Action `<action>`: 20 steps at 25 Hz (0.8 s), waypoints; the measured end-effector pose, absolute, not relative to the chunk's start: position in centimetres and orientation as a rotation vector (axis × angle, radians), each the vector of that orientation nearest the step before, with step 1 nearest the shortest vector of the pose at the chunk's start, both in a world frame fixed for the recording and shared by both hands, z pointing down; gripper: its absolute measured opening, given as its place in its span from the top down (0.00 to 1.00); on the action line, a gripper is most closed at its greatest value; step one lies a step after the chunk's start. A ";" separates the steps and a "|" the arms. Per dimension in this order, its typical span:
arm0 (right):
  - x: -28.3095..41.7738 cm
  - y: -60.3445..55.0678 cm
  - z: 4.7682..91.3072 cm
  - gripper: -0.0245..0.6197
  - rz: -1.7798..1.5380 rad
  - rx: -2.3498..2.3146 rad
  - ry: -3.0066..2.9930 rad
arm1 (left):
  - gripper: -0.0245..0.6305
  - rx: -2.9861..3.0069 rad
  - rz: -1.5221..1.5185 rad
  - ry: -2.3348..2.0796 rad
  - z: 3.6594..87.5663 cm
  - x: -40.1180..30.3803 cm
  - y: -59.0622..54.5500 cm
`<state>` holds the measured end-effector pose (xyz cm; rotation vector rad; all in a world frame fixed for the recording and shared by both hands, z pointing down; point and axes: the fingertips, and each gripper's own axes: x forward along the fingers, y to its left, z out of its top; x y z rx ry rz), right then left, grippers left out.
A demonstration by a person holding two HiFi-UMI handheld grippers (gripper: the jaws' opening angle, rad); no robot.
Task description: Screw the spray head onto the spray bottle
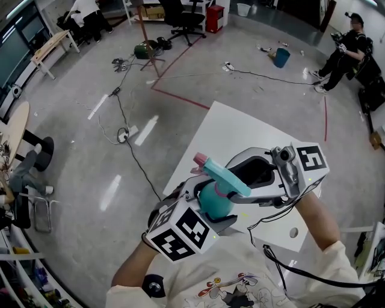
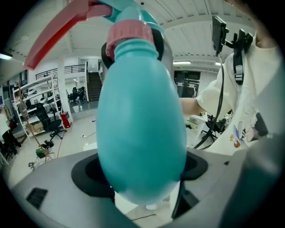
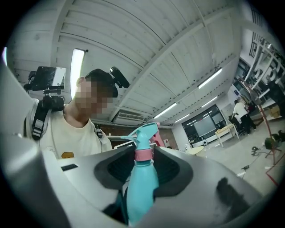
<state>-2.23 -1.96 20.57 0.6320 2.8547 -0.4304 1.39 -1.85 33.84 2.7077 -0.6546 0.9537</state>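
Observation:
A teal spray bottle (image 1: 212, 203) is held up over the white table (image 1: 240, 129), close to my chest. Its teal spray head (image 1: 225, 174) with a pink trigger (image 1: 200, 159) sits on top. My left gripper (image 1: 218, 209) comes in from the lower left and is shut on the bottle's belly (image 2: 140, 133), which fills the left gripper view. My right gripper (image 1: 224, 185) reaches in from the right and is closed at the neck. In the right gripper view the pink collar (image 3: 143, 154) stands between the pads of the right gripper (image 3: 143, 161), with the spray head (image 3: 144, 133) above it.
Cables (image 1: 129, 129) trail over the grey floor left of the table. Farther off are a blue bucket (image 1: 281, 57), an office chair (image 1: 183, 18) and a seated person (image 1: 346, 51). A round table (image 1: 15, 129) stands at the left edge.

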 end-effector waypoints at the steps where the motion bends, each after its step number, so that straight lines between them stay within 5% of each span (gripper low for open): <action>1: -2.2 -1.8 20.6 0.76 -0.434 0.641 2.859 | 0.31 2.703 0.958 -0.655 33.9 1.4 -1.7; 20: -1.7 2.2 19.3 0.71 -0.321 0.810 2.960 | 0.31 2.837 1.080 -0.495 32.4 2.0 1.9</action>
